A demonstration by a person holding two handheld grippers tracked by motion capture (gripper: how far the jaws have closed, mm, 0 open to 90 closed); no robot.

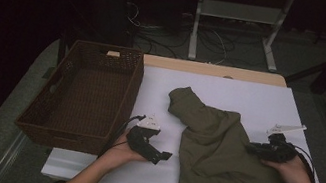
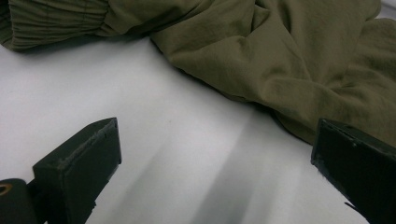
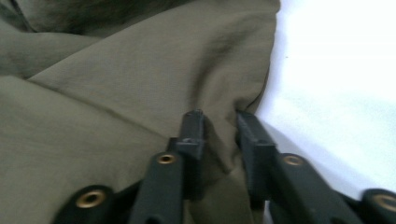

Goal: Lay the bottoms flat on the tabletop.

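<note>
Right gripper [image 3: 218,122]: jaws drawn close together with a fold of the olive garment [image 1: 215,144] pinched between them, at the cloth's edge next to the bare white table [image 1: 261,101].
Left gripper [image 1: 165,156]: jaws wide apart, nothing between them; the garment's near edge lies just ahead of the tips, apart from both.
Garment position: crumpled in a heap between the two grippers; one cuffed end [image 2: 51,21] lies ahead of the left gripper, off to its left side.
Wicker basket [image 1: 80,94]: stands beside the left gripper, on the side away from the cloth, and holds nothing.
Risk, shallow bite: the pinched fold looks thin and sits near the hem; a quick lift could pull it out from between the jaws.
Risk, single-point lift: with the left gripper unengaged, the heap would likely hang from one corner and drag across the table.
Risk, layer capture: the folds overlap, so the grip may include one layer or several; this cannot be told from here.
Risk, snagging: trailing cloth could catch on the basket rim [image 1: 139,85].
</note>
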